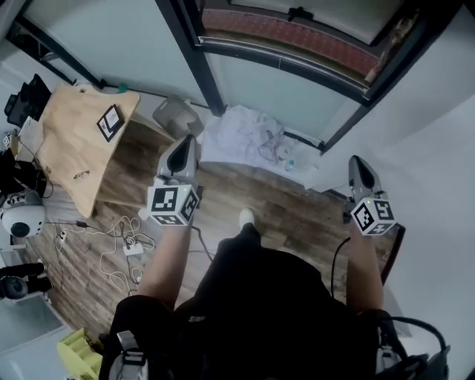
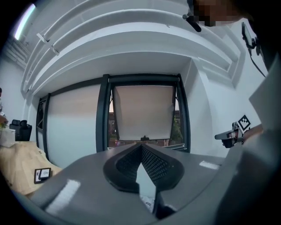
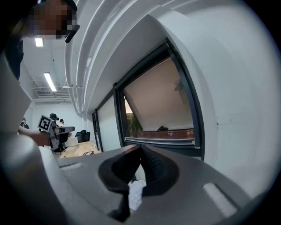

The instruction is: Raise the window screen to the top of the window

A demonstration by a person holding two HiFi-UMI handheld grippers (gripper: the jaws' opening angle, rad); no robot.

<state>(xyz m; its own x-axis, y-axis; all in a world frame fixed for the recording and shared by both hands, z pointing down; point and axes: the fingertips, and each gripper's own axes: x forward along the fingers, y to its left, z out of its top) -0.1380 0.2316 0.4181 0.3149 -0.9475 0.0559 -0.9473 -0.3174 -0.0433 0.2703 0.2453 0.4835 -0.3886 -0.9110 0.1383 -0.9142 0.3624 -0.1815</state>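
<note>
The window point(image 2: 142, 114) has a dark frame, and a pale screen point(image 2: 142, 112) covers most of its opening. The screen's bottom bar carries a small dark handle point(image 2: 144, 138), with a strip of outdoor view below it. In the head view the handle point(image 1: 300, 12) sits at the top edge. My left gripper point(image 1: 183, 152) is shut and empty, pointing level at the window from a distance; its tips point(image 2: 141, 146) line up under the handle. My right gripper point(image 1: 358, 167) is also shut and empty, off to the right near the white wall. It sees the screen point(image 3: 160, 103) at an angle.
A pile of white cloth point(image 1: 249, 133) lies on the wooden floor under the window. A wooden table point(image 1: 74, 141) with a marker card point(image 1: 110, 122) stands at the left, beside a grey seat point(image 1: 177, 115). Cables and a power strip point(image 1: 130, 249) trail on the floor. The white wall point(image 1: 438, 148) closes the right side.
</note>
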